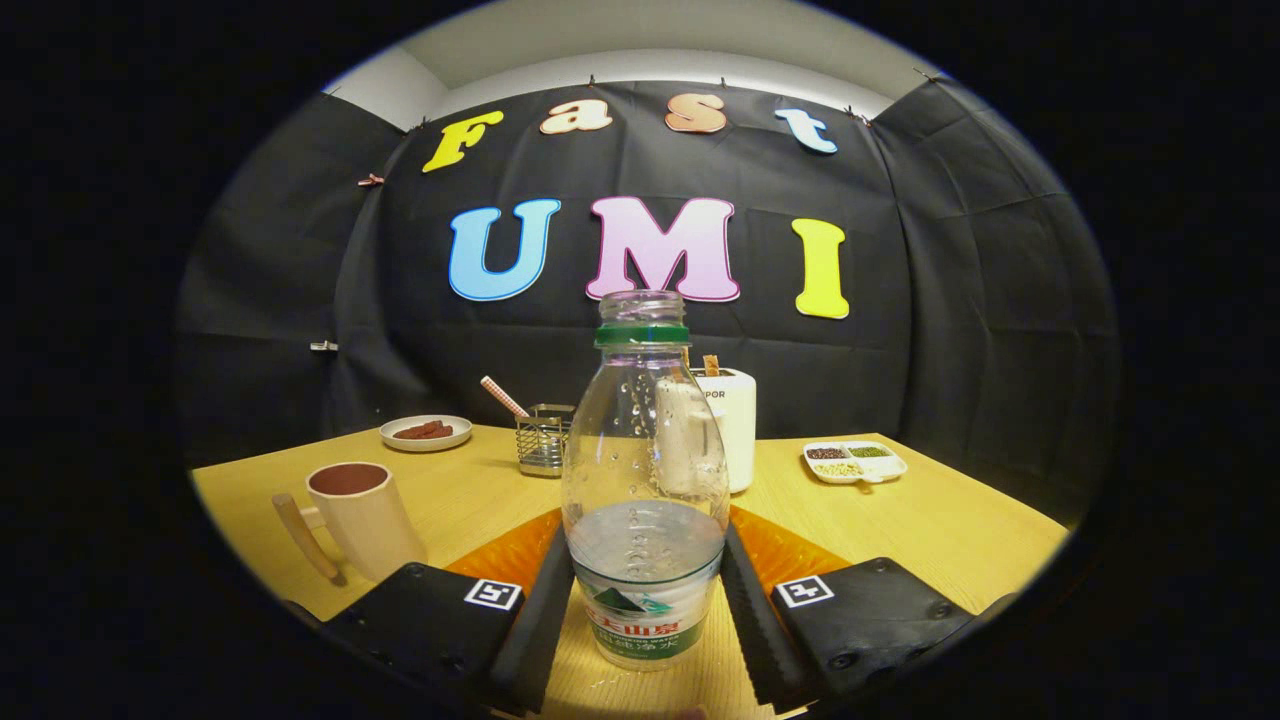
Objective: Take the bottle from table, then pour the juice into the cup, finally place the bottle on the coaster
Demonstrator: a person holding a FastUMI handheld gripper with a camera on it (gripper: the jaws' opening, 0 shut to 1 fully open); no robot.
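My jaws [645, 600] clench bottle [645, 480] low on body, keeping it upright, open neck up, so nothing spills. Bottle over counter [930, 520]. Cup [360, 515] left of bottle, near, handy for pouring.

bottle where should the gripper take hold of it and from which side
Take the bottle on its straight lower body, around the label band, coming in level from the near side. It stands upright with no cap, so a low, horizontal grip should keep it steady; the shoulder above tapers and could slip. The gripper already has a finger against each flank there.
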